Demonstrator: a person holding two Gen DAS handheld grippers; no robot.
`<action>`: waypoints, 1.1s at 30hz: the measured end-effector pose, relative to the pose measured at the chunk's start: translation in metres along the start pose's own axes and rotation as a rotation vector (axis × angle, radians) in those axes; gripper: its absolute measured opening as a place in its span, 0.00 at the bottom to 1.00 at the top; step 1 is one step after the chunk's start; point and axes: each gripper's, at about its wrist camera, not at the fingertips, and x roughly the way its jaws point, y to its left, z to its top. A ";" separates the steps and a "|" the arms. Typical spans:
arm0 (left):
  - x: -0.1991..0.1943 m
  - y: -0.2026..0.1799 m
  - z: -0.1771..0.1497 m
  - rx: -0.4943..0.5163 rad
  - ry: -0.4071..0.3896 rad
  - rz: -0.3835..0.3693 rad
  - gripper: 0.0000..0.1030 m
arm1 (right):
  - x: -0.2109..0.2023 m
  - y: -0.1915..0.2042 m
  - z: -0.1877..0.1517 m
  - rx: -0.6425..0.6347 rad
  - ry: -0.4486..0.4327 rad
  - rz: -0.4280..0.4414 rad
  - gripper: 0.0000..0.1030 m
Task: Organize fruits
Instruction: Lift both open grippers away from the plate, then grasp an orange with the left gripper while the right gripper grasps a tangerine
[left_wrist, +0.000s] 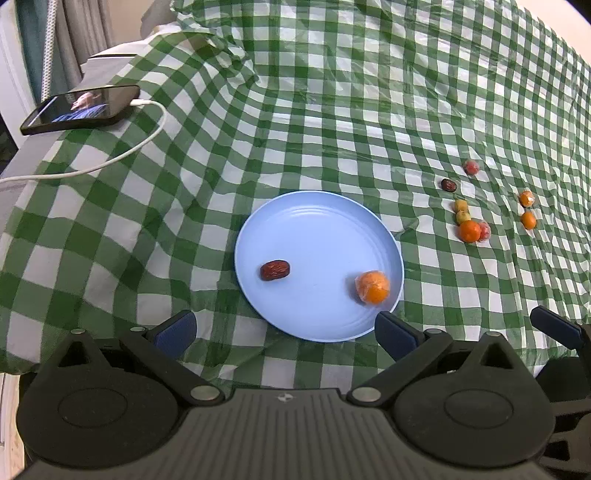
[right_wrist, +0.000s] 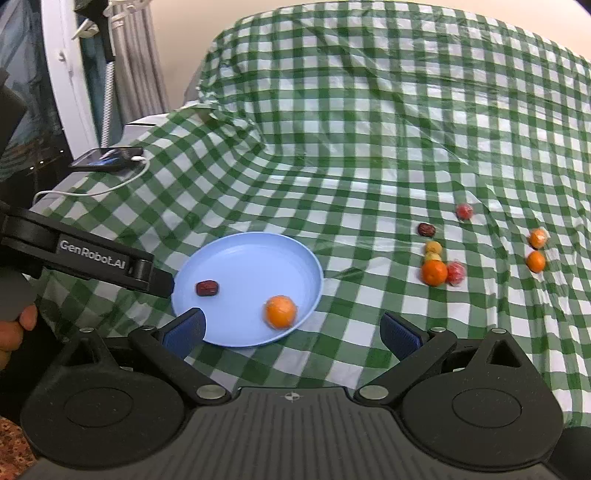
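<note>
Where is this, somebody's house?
Probably a home: a table under a green checked tablecloth, a phone charging beside curtains, and a blue plate with fruit.

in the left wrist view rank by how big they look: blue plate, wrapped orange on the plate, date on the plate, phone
1. blue plate
2. phone
3. wrapped orange
4. date, close to the orange, so unsure

The phone lies farther off, so its true rank is unsure.

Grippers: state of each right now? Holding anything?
Left gripper: open, holding nothing, above the blue plate.
Right gripper: open, holding nothing.
</note>
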 end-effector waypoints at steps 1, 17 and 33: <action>0.001 -0.002 0.001 0.003 0.002 -0.001 1.00 | 0.001 -0.002 0.000 0.006 0.002 -0.007 0.97; 0.029 -0.050 0.024 0.081 0.042 -0.018 1.00 | 0.016 -0.059 -0.001 0.113 0.008 -0.101 0.97; 0.089 -0.182 0.084 0.265 0.018 -0.129 1.00 | 0.047 -0.191 -0.003 0.253 -0.071 -0.397 0.97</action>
